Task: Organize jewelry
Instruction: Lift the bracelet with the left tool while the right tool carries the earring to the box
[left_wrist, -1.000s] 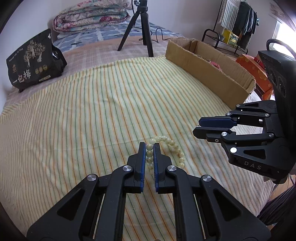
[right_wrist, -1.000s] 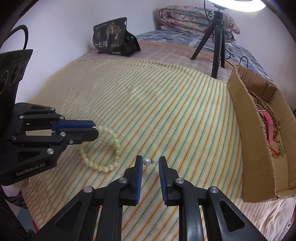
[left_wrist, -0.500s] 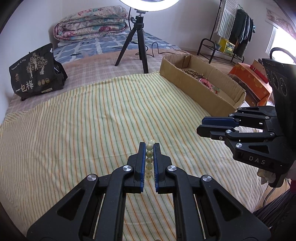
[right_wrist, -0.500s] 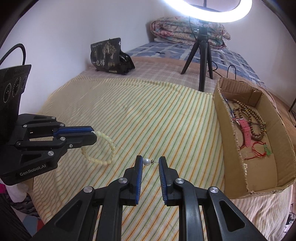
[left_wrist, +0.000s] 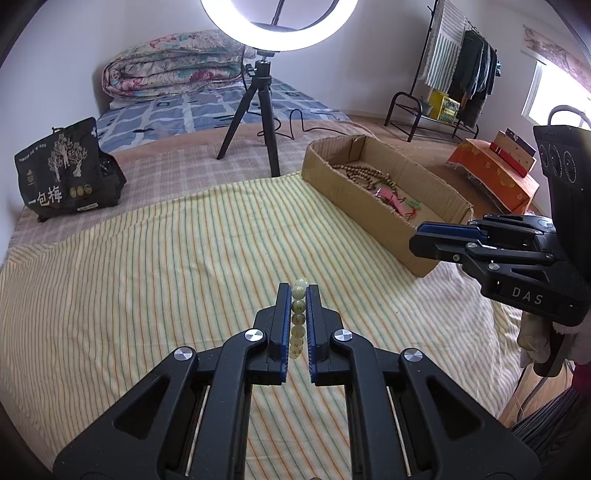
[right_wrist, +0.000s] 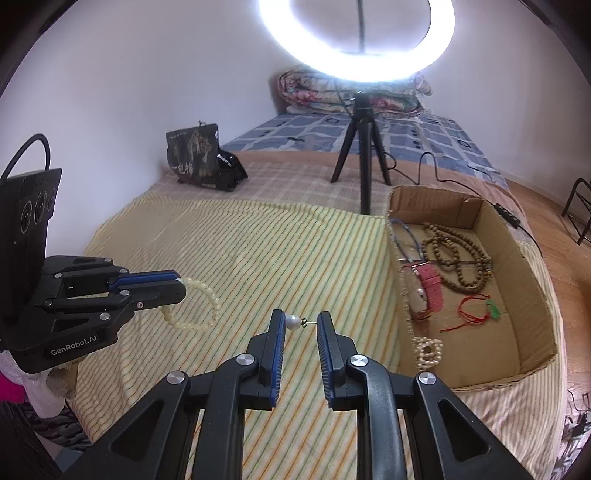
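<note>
My left gripper is shut on a pale cream bead bracelet and holds it in the air above the striped cloth. In the right wrist view the bracelet hangs as a loop from the left gripper. My right gripper is shut on a pearl stud earring, pinched end to end, above the cloth. The cardboard box to the right holds brown wooden beads, a pink watch, a red cord with green pendant and a pearl bracelet.
A ring light on a black tripod stands behind the cloth. A black printed bag sits at the far left. Folded quilts lie at the back. A clothes rack and an orange-covered stand are at the right.
Both grippers have risen well above the cloth. The bracelet was lifted off the cloth and now hangs from the left gripper. The box interior has come into view.
</note>
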